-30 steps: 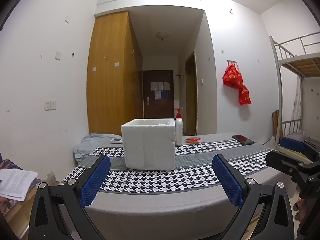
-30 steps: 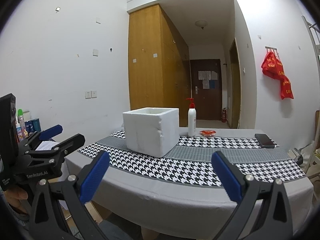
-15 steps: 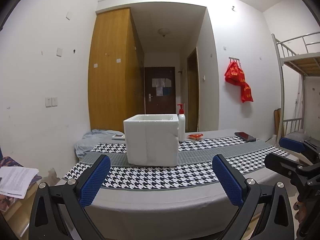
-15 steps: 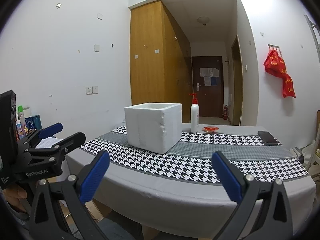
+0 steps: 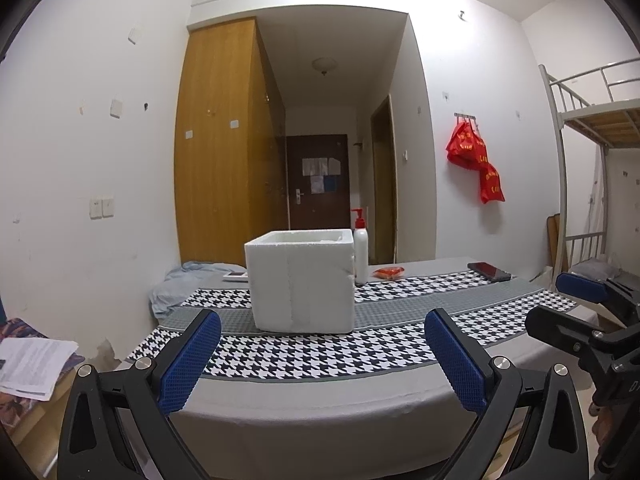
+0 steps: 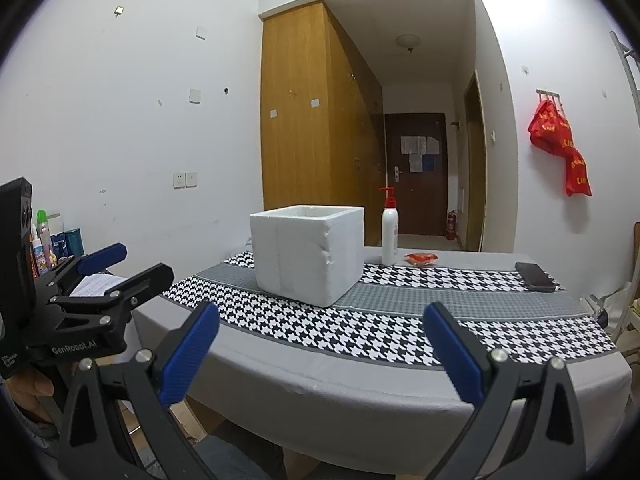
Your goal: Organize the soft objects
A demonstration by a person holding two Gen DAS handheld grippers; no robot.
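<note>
the white foam box stood at 12 o'clock on the houndstooth cloth, square, rough-edged, open-topped. the left gripper and the right gripper hung short of the table, blue ribbed pads spread wide, holding nothing. at 1 o'clock stood a pump bottle beside a red packet; a dark phone lay at 2 o'clock.
</note>
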